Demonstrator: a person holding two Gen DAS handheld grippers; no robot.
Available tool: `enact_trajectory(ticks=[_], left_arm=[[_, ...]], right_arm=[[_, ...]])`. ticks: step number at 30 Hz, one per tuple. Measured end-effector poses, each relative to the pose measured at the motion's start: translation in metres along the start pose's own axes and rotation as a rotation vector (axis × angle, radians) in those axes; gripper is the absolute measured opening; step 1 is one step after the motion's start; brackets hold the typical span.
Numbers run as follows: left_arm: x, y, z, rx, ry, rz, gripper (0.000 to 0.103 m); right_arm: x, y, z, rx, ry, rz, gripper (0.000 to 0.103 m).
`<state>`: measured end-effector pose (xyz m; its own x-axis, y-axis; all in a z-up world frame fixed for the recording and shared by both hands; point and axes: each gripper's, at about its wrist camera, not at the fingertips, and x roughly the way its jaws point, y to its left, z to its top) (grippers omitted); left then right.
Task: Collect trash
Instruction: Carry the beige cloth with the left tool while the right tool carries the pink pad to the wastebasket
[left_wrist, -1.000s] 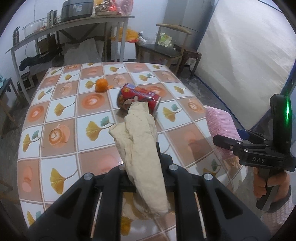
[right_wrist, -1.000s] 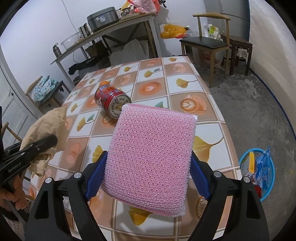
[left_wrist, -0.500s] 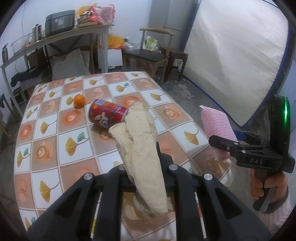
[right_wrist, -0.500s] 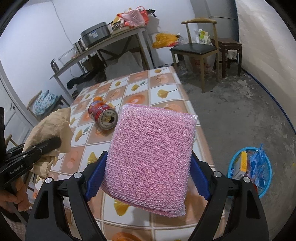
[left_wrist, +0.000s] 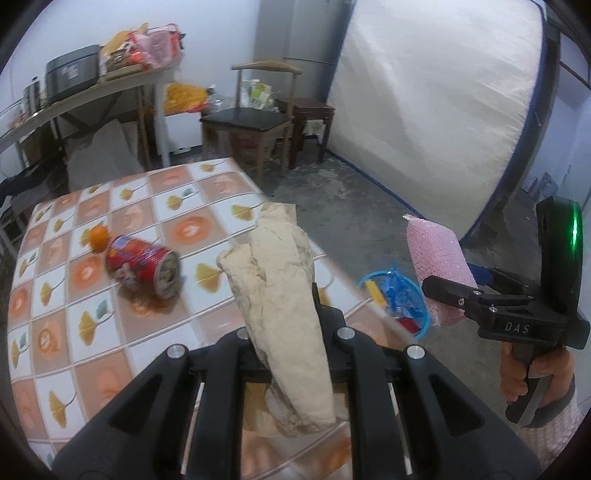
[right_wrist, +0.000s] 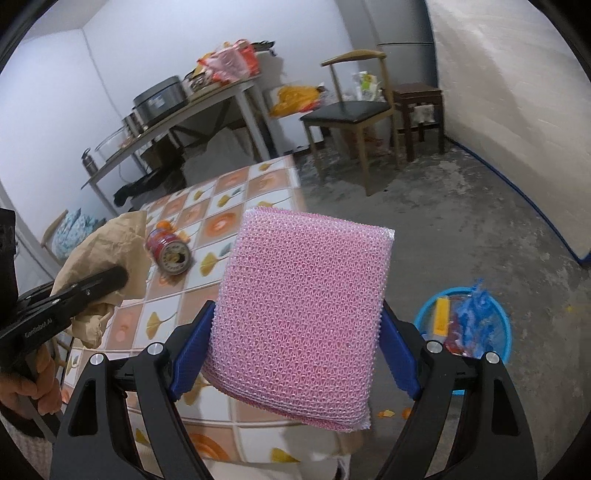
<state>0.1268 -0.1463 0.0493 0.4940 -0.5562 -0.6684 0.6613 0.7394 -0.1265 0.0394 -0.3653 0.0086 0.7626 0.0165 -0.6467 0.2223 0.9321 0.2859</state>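
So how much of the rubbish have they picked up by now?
Some is already binned: the blue basket on the floor holds wrappers. Two pieces are in hand: the left tool grips a crumpled brown paper, and the right tool holds a pink scrubbing pad; neither is dropped in yet. On the table, a red can and an orange remain.

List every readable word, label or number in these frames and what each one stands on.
"DAS": on the right gripper, seen from the left wrist.
"GenRobot.AI", roughly, small and blurred: on the left gripper, seen from the right wrist.
Red can on the table: printing too blurred to read.
Nothing else is legible.
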Motion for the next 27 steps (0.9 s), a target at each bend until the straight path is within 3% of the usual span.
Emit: enact_trajectory(ticks=[8, 17, 21, 27], left_arm=[[0.025, -0.046, 0.026, 0.047, 0.012, -0.122, 0.011], [0.08, -0.125, 0.055, 0.111, 0.118, -0.32, 0.011], [0.124, -0.164, 0.055, 0.134, 0.223, -0.393, 0.011], [0.243, -0.203, 0.038, 0.026, 0.528, -0.442, 0.011]], right_arm=[[-0.036, -0.059, -0.004, 0.088, -0.057, -0.095, 0.08], [-0.093, -0.162, -0.043, 0.296, -0.109, -0.293, 0.08], [-0.092, -0.201, -0.072, 0.392, -0.077, -0.329, 0.08], [-0.048, -0.24, -0.1, 0.454, 0.014, -0.317, 0.08]])
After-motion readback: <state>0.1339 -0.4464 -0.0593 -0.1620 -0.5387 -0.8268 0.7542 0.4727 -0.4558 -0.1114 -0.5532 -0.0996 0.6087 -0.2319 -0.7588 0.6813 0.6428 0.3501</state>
